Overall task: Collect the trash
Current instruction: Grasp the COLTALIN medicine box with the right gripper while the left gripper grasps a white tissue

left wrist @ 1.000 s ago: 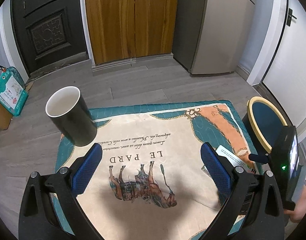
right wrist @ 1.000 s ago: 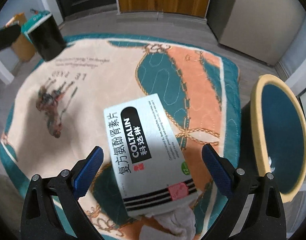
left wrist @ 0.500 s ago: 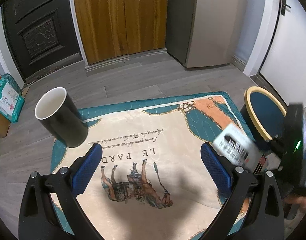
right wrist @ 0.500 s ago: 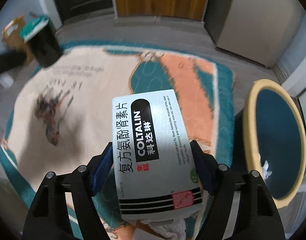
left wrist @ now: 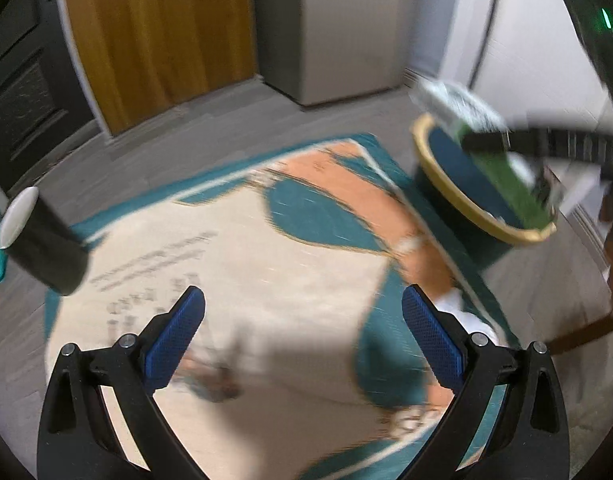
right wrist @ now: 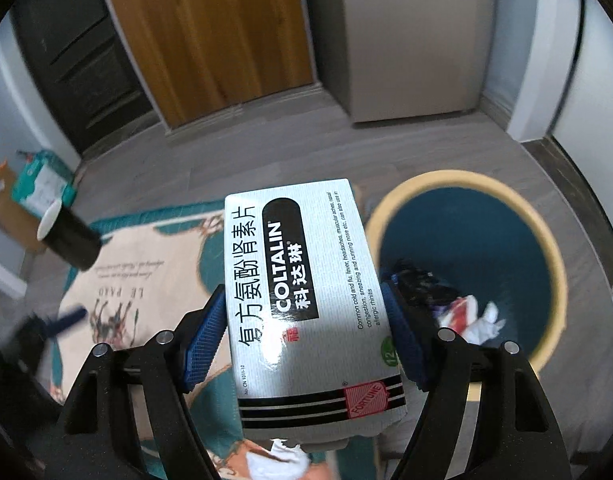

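My right gripper (right wrist: 304,340) is shut on a white Coltalin medicine box (right wrist: 306,304) and holds it in the air, just left of the blue bin with a yellow rim (right wrist: 546,240). The bin holds crumpled paper and wrappers. In the left wrist view the box (left wrist: 466,116) and the right gripper hang over the bin (left wrist: 458,184), blurred. My left gripper (left wrist: 302,336) is open and empty above the patterned cloth (left wrist: 266,248). A crumpled white tissue (right wrist: 278,456) lies on the cloth below the box; it also shows in the left wrist view (left wrist: 462,316).
A black cup with a white inside stands at the cloth's far left corner (left wrist: 38,248) (right wrist: 66,236). A teal packet and cardboard box (right wrist: 34,192) sit on the floor by the dark door. Wooden doors (right wrist: 210,40) and a grey cabinet (right wrist: 406,40) lie behind.
My right gripper closed on the medicine box, lifted it off the cloth and carried it right toward the bin. My left gripper swung right over the cloth and stayed open.
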The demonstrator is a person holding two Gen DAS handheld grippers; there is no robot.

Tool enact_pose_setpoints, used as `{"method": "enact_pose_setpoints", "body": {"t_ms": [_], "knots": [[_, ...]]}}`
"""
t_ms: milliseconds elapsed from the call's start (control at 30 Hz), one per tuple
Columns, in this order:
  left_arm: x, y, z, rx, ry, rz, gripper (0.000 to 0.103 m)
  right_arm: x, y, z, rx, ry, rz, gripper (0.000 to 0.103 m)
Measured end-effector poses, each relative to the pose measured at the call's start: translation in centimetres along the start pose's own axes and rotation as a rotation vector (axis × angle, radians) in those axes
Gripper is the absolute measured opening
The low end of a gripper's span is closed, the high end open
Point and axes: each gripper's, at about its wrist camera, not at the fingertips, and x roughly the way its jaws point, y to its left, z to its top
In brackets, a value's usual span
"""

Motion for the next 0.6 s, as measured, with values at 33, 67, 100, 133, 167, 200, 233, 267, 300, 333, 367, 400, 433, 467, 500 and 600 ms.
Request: {"method": "enact_pose_setpoints", "body": {"t_ms": [33, 67, 100, 133, 167, 200, 233, 267, 300, 333, 367, 400, 433, 467, 500, 600], "knots": [[0.3, -0.9, -0.2, 0.012, 0.010, -0.015, 0.097, -0.6, -0.2, -0.1, 0.001, -0.004, 0.002, 0.076], [0.5, -2.1, -0.5, 0.026, 0.016, -0.033, 0.097, -1.7, -0.6, 0.0, -0.002, -0.010, 0.011, 0.076], [0.7, -3.0, -0.8, 0.037, 0.020, -0.051, 0.097, -2.4, -0.9, 0.1, -0.006, -0.018, 0.016, 0.076], [0.8, -4.0, -1.1, 0.050, 0.025, -0.071, 0.097, -4.0, -1.5, 0.3, -0.019, -0.041, 0.019, 0.075], [1.0, -5.2, -1.4, 0.070, 0.034, -0.096, 0.097, -5.2, -2.1, 0.4, -0.030, -0.064, 0.011, 0.075], [1.3, -6.4, -1.9, 0.099, 0.044, -0.118, 0.097, -5.9, -2.6, 0.4, -0.039, -0.079, -0.003, 0.076], [1.4, -7.2, -2.1, 0.121, 0.050, -0.129, 0.097, -6.6, -3.6, 0.5, -0.048, -0.095, -0.032, 0.076], [1.8, -8.3, -2.7, 0.157, 0.058, -0.143, 0.097, -6.8, -4.3, 0.5, -0.046, -0.103, -0.049, 0.076], [2.2, -9.3, -3.2, 0.192, 0.071, -0.152, 0.097, -6.8, -5.4, 0.6, -0.026, -0.109, -0.060, 0.076], [2.6, -10.2, -3.7, 0.224, 0.086, -0.157, 0.097, -6.6, -6.2, 0.7, 0.001, -0.106, -0.054, 0.076], [3.0, -10.8, -4.0, 0.244, 0.098, -0.158, 0.097, -6.2, -6.9, 0.7, 0.026, -0.098, -0.044, 0.076], [3.4, -11.2, -4.3, 0.260, 0.109, -0.156, 0.097, -5.8, -7.5, 0.8, 0.047, -0.091, -0.035, 0.076], [3.8, -11.7, -4.5, 0.272, 0.120, -0.150, 0.097, -5.5, -7.9, 0.8, 0.059, -0.089, -0.028, 0.076], [4.1, -11.9, -4.6, 0.272, 0.126, -0.145, 0.096, -5.3, -8.1, 0.8, 0.069, -0.087, -0.020, 0.076], [4.4, -11.9, -4.6, 0.268, 0.129, -0.141, 0.093, -5.1, -8.5, 0.9, 0.079, -0.087, -0.012, 0.076], [5.0, -11.6, -4.4, 0.255, 0.146, -0.151, 0.074, -5.0, -9.9, 1.0, 0.110, -0.091, -0.009, 0.076]]}}
